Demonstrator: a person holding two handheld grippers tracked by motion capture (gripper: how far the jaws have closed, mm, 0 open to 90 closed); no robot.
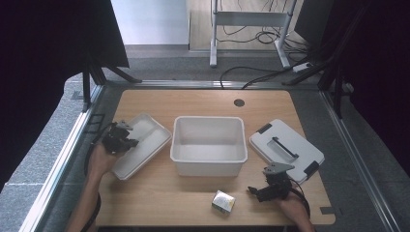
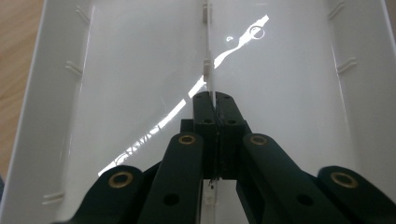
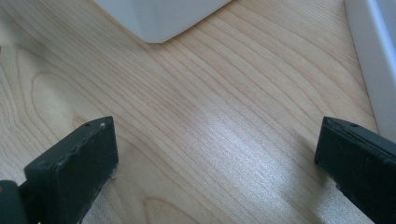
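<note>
Clearly divider rib [image 2: 208, 70] of white tray [image 1: 145, 126] sits pinched between clenched pads of left gripper [image 2: 214, 100], likely as handle for lifting; tray lies on table [image 1: 159, 193] at left, beside white bin [image 1: 209, 143]. Right gripper [image 3: 215, 140] spread wide, holding nothing, low over bare wood near lid [image 1: 286, 148]. Foil-wrapped box [image 1: 224, 201] near edge.

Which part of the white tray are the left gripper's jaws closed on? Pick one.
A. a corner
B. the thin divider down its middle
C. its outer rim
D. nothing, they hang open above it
B: in the left gripper view the left gripper has its jaws pressed together on the thin divider that runs down the middle of the white tray.
</note>
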